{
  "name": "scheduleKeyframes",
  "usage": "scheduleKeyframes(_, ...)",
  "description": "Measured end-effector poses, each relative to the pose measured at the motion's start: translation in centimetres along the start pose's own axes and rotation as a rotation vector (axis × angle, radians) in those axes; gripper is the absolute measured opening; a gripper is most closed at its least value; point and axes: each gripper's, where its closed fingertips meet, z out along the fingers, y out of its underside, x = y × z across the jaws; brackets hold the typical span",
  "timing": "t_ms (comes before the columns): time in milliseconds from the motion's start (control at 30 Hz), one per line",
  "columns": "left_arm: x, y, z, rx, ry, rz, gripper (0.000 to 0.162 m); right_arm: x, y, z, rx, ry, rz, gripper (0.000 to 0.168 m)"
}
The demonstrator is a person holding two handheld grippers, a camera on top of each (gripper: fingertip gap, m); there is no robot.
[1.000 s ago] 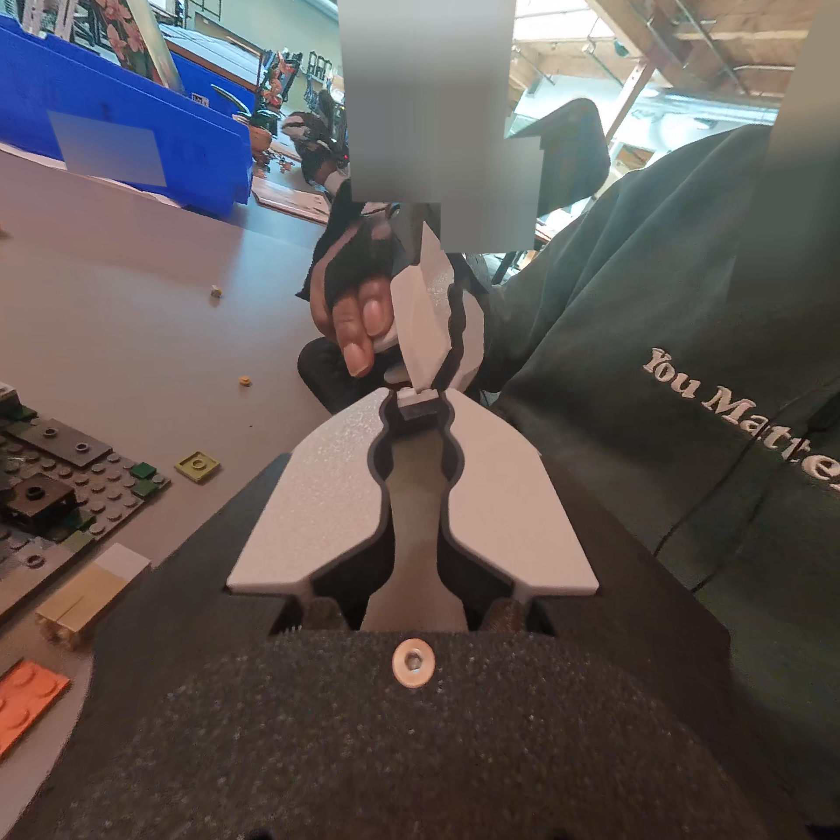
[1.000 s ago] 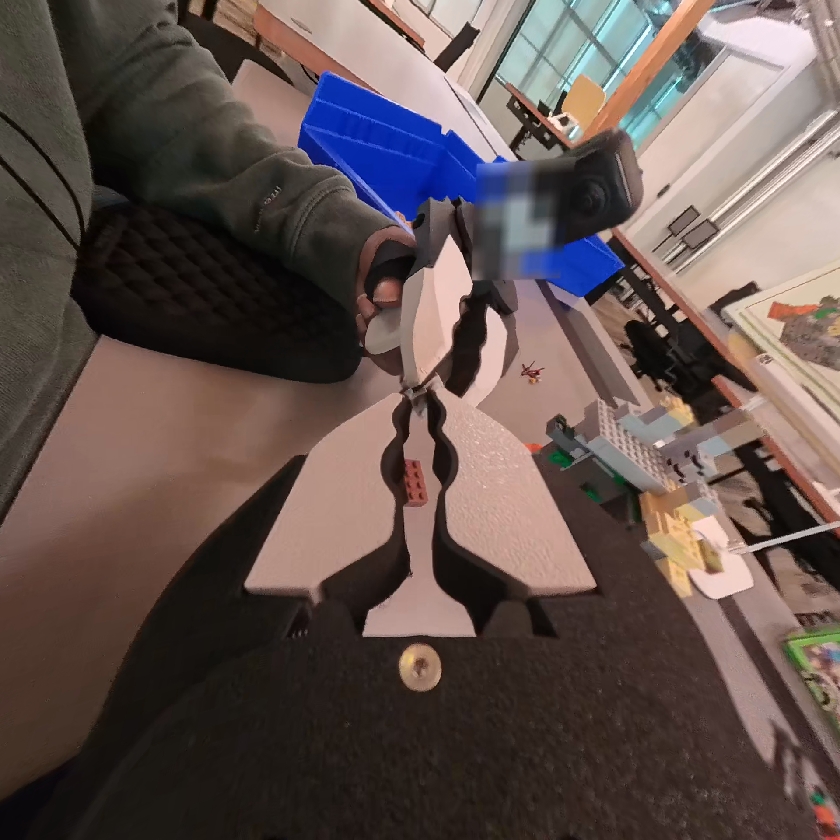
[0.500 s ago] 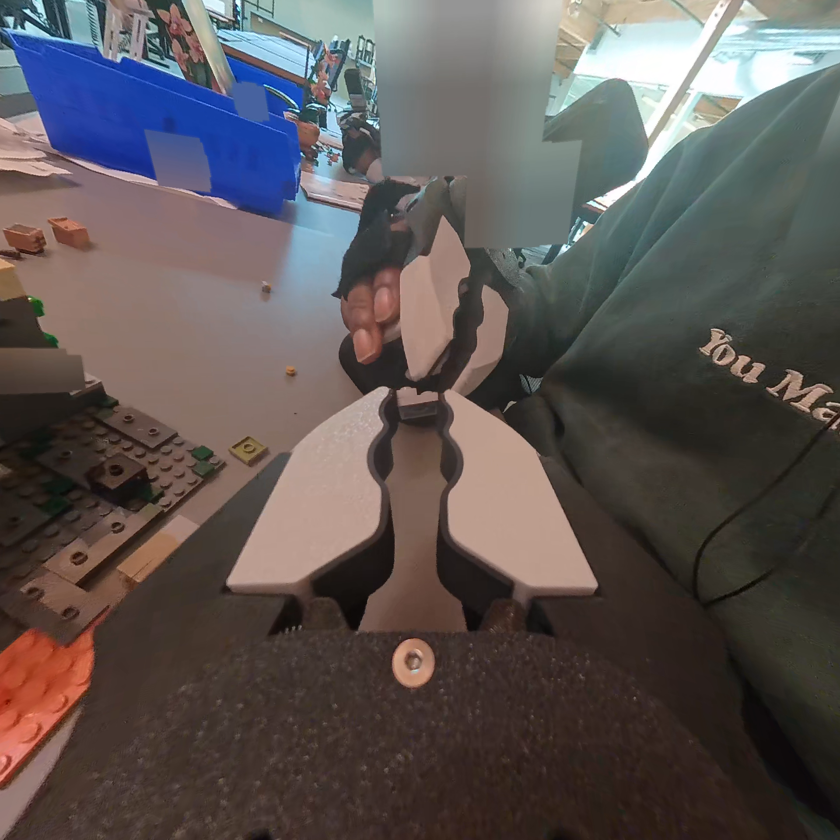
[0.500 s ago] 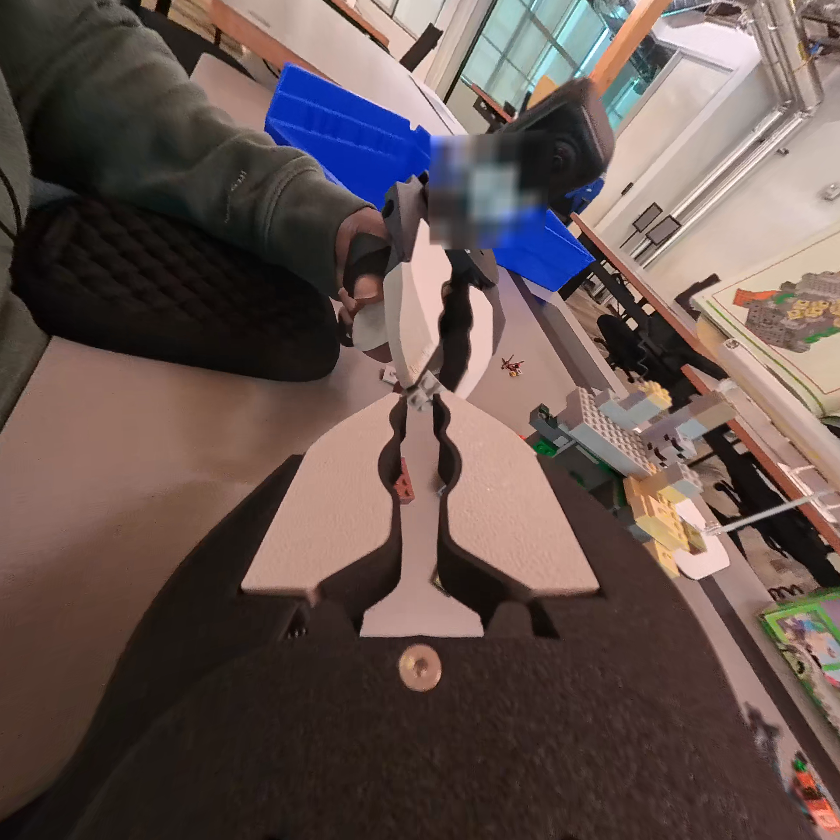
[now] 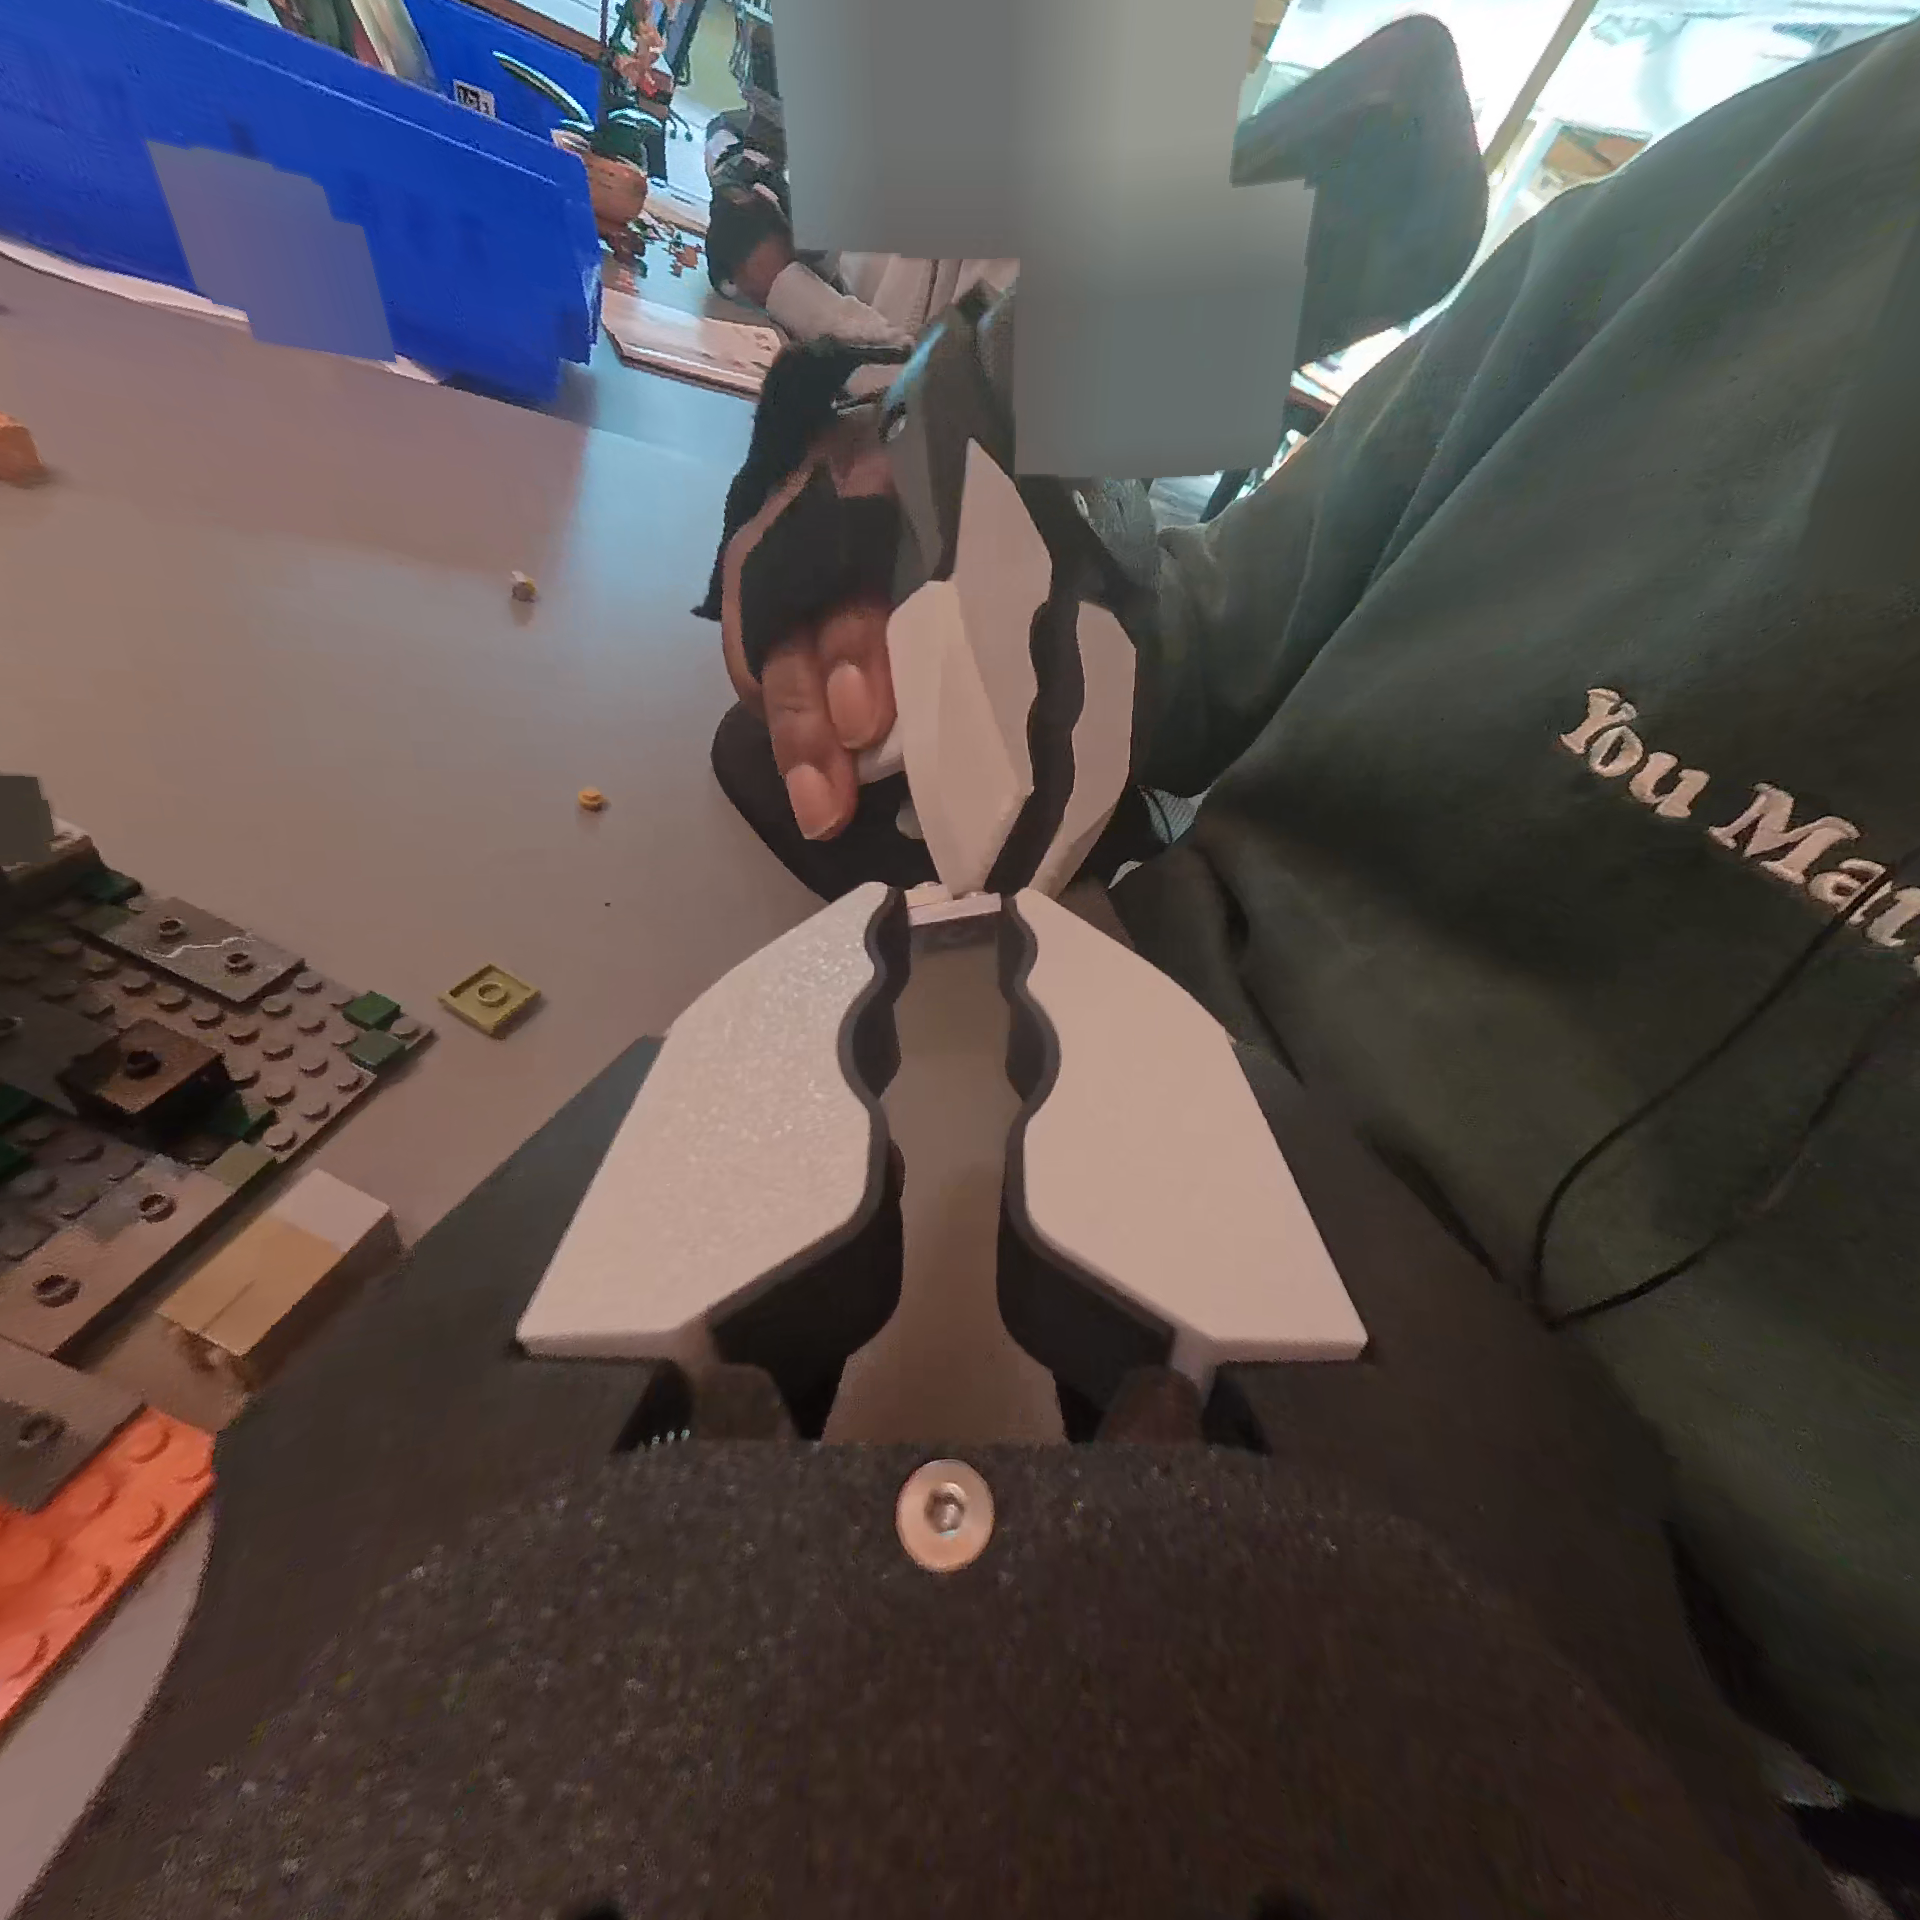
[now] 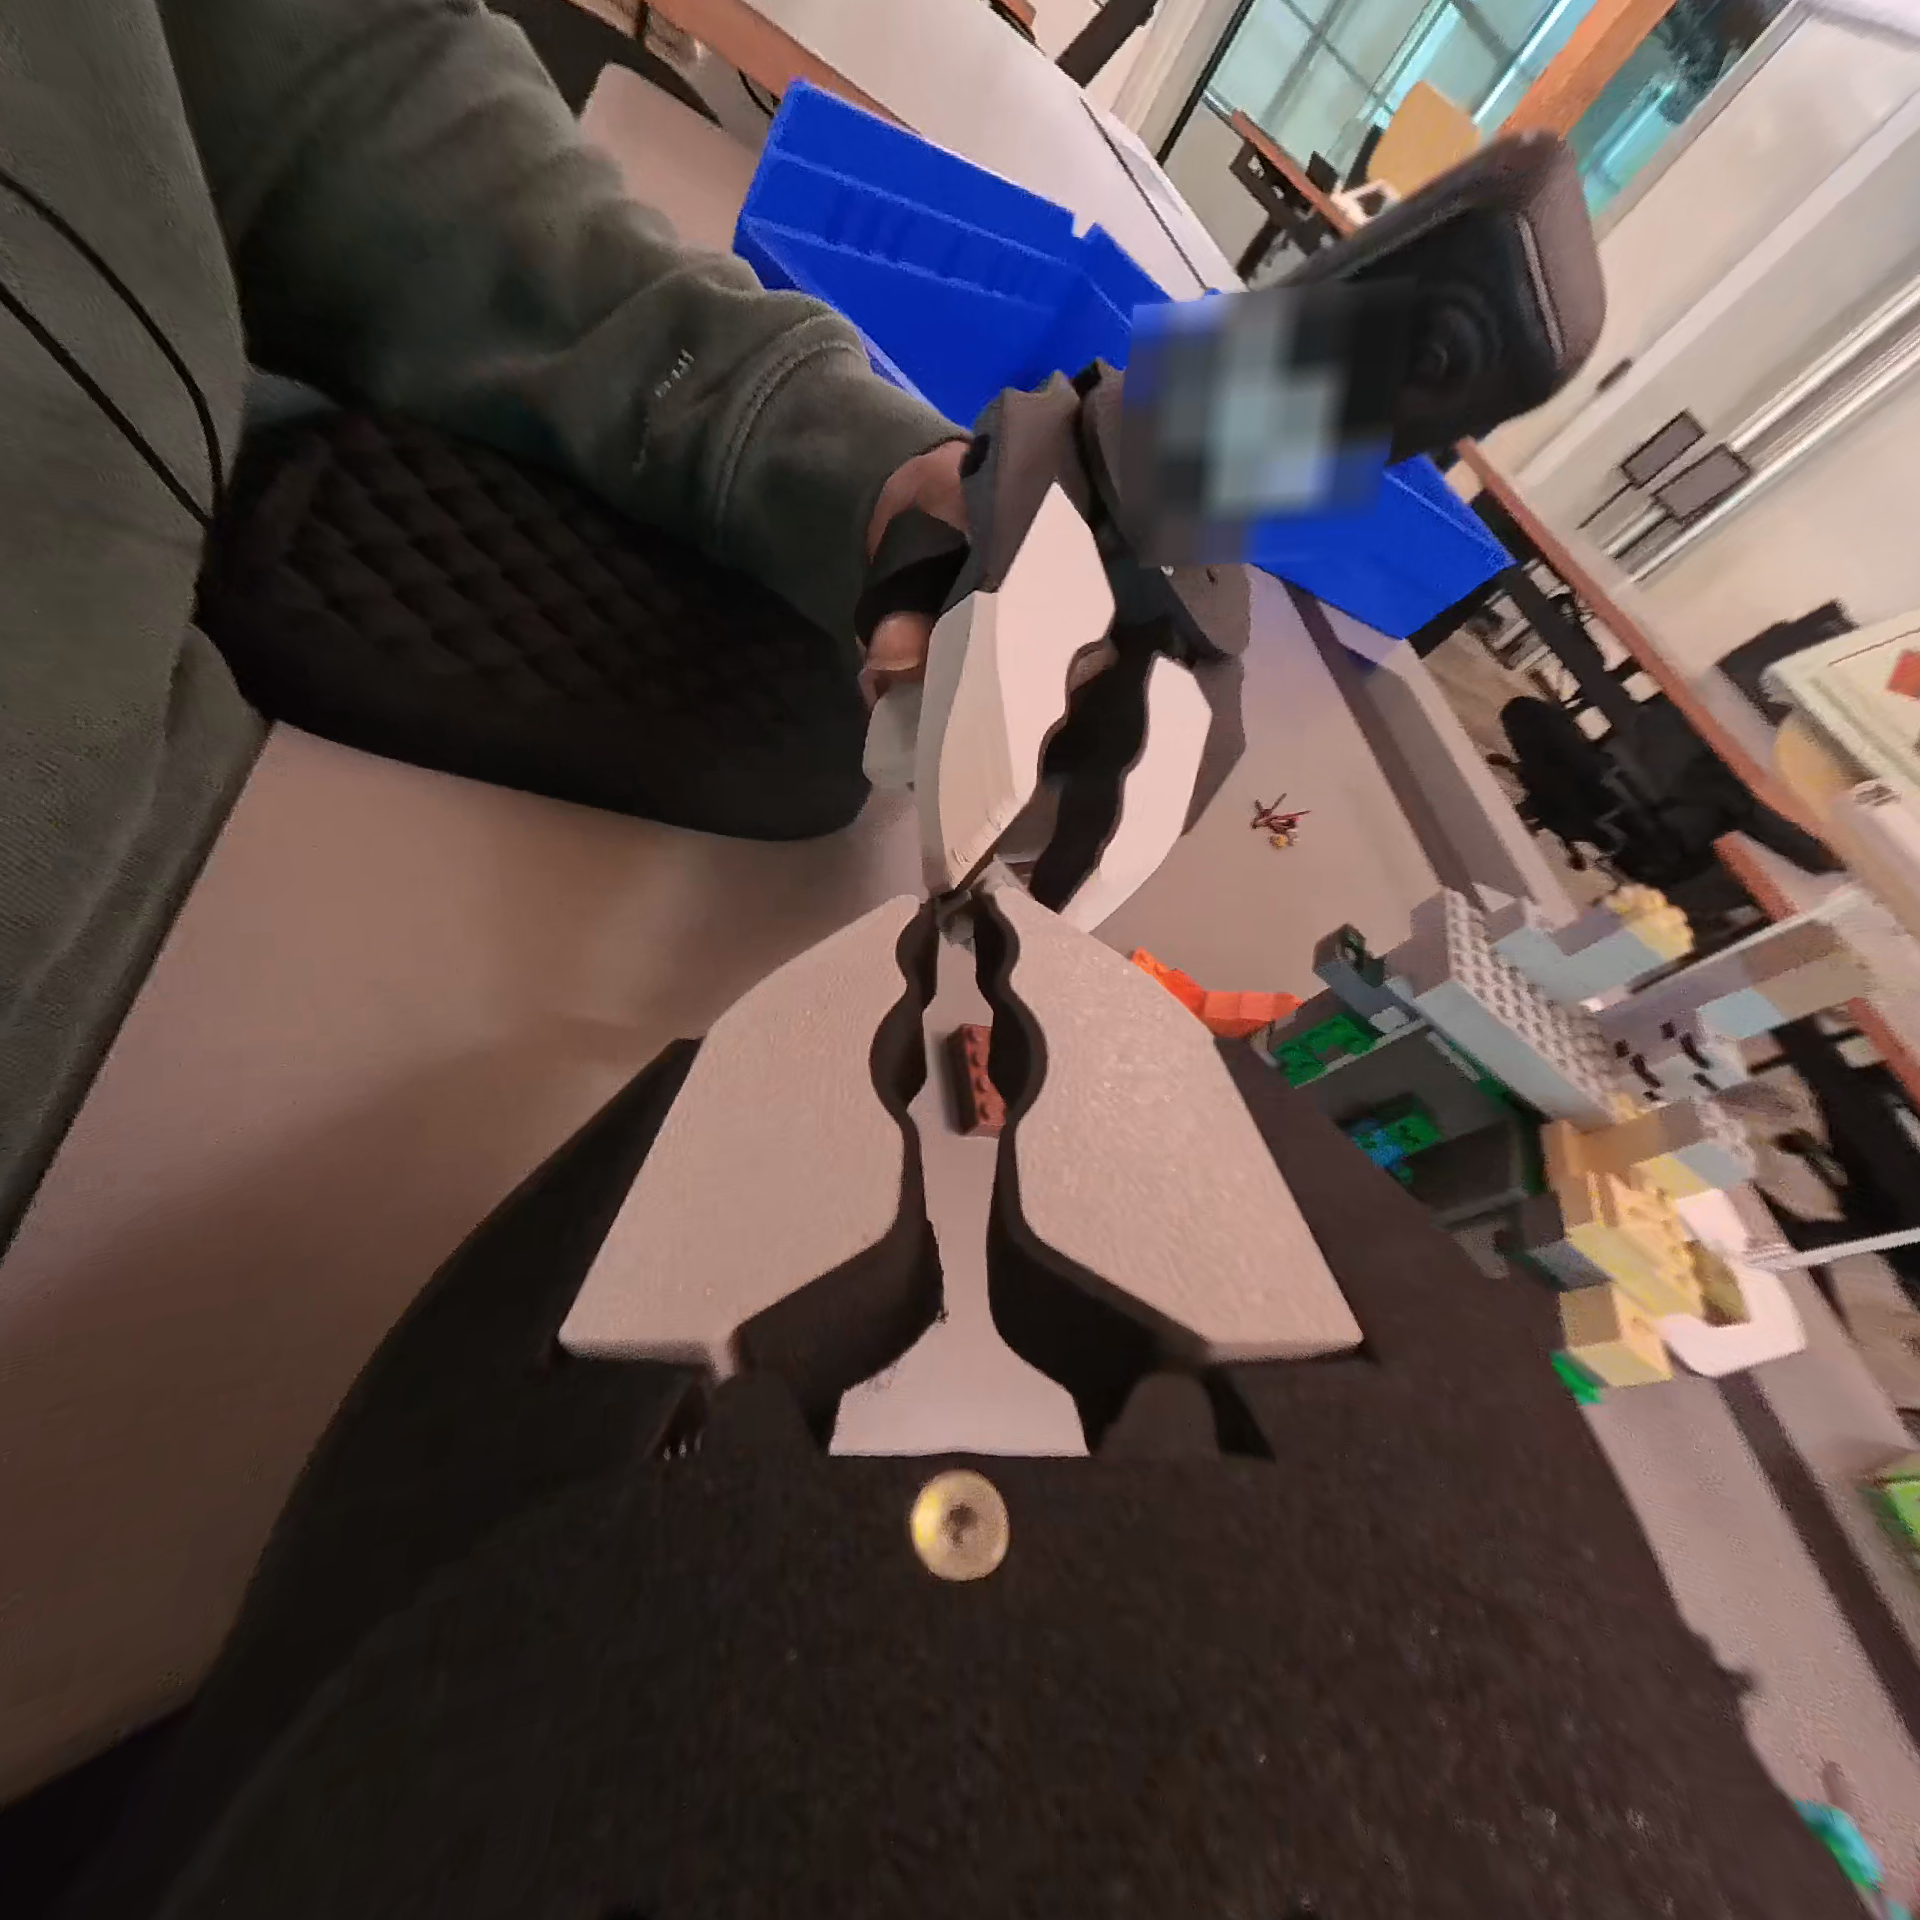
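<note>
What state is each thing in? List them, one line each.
Left tool: shut on the small grey brick, held above the table.
Right tool: tips meeting the left tool's at the grey brick; grip unclear.
Brown brick: lying loose on the table.
Brick model: standing, partly built.
Blue bin: resting on the table.

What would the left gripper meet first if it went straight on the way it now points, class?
The left gripper, shut on a small grey brick, would meet the right gripper at once: its tips already sit at that brick, seemingly touching. Behind lies the person's dark green sweatshirt.
</note>
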Motion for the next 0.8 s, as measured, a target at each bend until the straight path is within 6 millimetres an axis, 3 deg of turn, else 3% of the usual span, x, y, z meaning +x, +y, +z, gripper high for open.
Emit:
scheduleKeyframes(133,-0.3,-0.2,-0.2,-0.010,-0.052,0.052,0.017,0.3,0.1,-0.1,0.015,-0.009,0.067,0.006)
scheduleKeyframes(233,0.8,0.6,-0.2,-0.056,-0.005,0.088,0.017,3.3,1.1,-1.6,0.000,0.121,0.123,0.000)
scheduleKeyframes(300,0.3,1.3,0.4,-0.103,-0.054,0.125,0.017,4.2,1.3,-2.6,0.012,0.148,0.151,0.000)
scheduleKeyframes(500,-0.8,-0.1,-0.5,-0.008,-0.095,0.069,0.016,2.0,-0.1,-1.5,0.057,0.109,0.049,0.000)
scheduleKeyframes(600,-0.8,-0.4,-0.3,0.010,-0.080,0.043,0.016,0.8,0.0,-0.3,0.017,0.081,-0.021,0.010)
scheduleKeyframes(800,-0.6,-0.1,-0.1,-0.005,-0.045,-0.005,0.016,0.4,0.5,0.2,-0.031,0.089,-0.111,0.009)
